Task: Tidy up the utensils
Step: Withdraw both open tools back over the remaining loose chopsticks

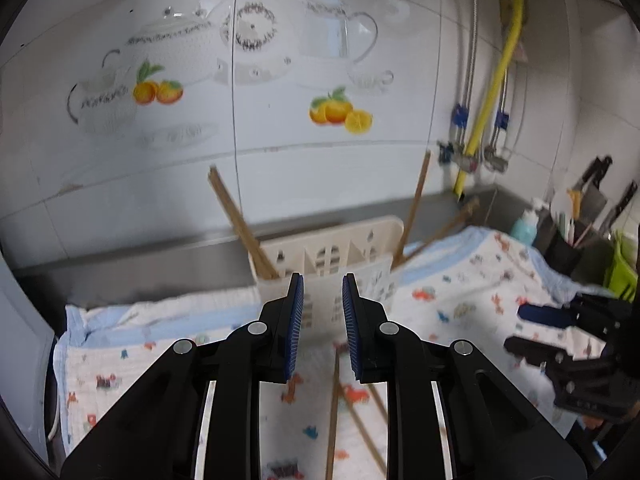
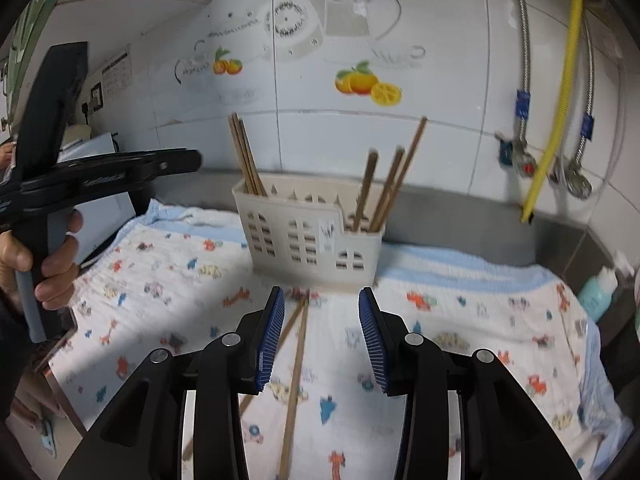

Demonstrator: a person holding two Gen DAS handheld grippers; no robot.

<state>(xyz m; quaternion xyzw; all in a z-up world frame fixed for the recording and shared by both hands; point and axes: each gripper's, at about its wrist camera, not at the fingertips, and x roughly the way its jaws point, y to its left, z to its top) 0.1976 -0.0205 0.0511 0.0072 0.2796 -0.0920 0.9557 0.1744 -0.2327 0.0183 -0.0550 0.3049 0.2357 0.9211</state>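
Nearest the lens, the right claw (image 2: pixel 322 336) stands open and empty above two loose chopsticks (image 2: pixel 294 392) lying on the printed cloth (image 2: pixel 460 320) that covers the desk; the left claw (image 1: pixel 322 328), likewise parted with nothing between its pads, hovers over the same pair (image 1: pixel 333 412). The chopsticks lie flat and appear to cross near their far ends, just in front of the cream utensil holder (image 2: pixel 308 236), which stands upright toward the desk's back edge by the tiled wall. One stick's long axis runs almost straight from the front edge toward the holder; the other slants away toward the front left. Which end is the tip cannot be told through the blur. Several chopsticks already stand in the holder, a bundle (image 2: pixel 246 156) leaning in its left compartment and three (image 2: pixel 390 184) in the right. The step in hand is judged to be picking up a loose stick. Done well, the claw should come down across the stick's axis, not along it, close near mid-length for balance, take one stick clear of the crossing, then turn it upright before lowering it into a compartment, avoiding the sticks that lean outward.
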